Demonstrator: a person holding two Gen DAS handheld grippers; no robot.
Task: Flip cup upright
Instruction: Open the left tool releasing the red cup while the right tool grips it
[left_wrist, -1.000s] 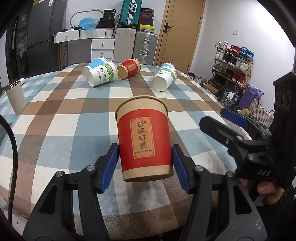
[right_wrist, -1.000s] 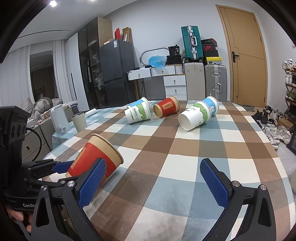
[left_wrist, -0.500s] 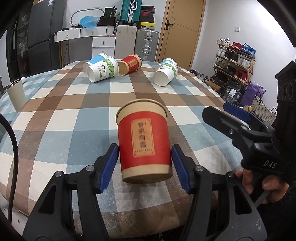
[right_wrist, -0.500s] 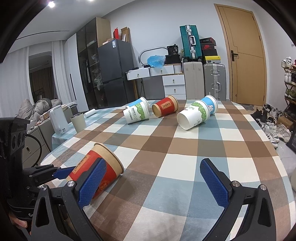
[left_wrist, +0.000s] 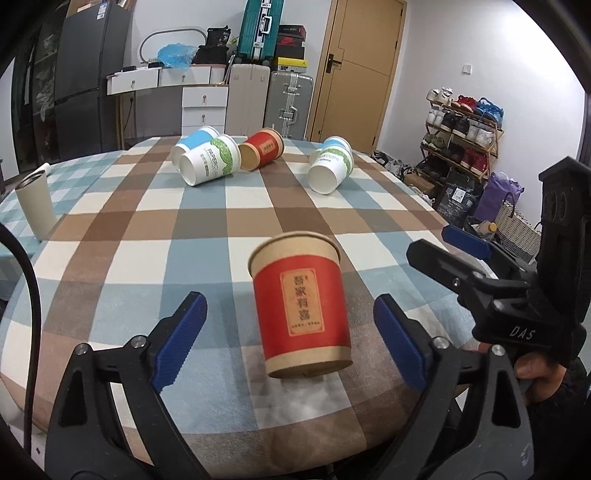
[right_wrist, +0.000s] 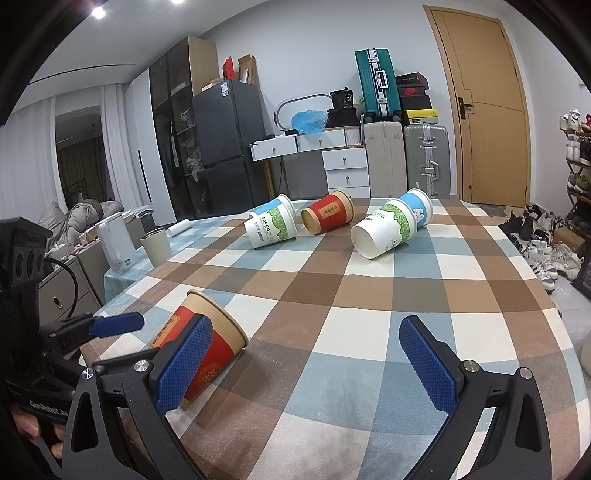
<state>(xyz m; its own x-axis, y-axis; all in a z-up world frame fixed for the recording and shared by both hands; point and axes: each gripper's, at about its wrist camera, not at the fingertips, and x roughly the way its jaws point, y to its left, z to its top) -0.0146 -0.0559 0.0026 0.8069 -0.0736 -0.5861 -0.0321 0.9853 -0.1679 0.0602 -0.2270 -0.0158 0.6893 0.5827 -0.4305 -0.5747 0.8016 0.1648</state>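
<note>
A red and tan paper cup (left_wrist: 301, 306) stands upright on the checked tablecloth (left_wrist: 207, 221) near the front edge. My left gripper (left_wrist: 290, 341) is open around it, its blue pads clear of the cup on both sides. The same cup shows at the lower left in the right wrist view (right_wrist: 207, 345), partly behind a blue pad. My right gripper (right_wrist: 304, 363) is open and empty to the cup's right.
Several paper cups lie on their sides at the far end: a white and green one (left_wrist: 208, 164), a red one (left_wrist: 262, 149), another white one (left_wrist: 330, 166). A tall beige cup (left_wrist: 35, 205) stands at the left edge. A shoe rack (left_wrist: 463, 127) is on the right.
My left gripper was shut on the red cup and has opened. The cup now stands free on the table. The right gripper stayed open.
</note>
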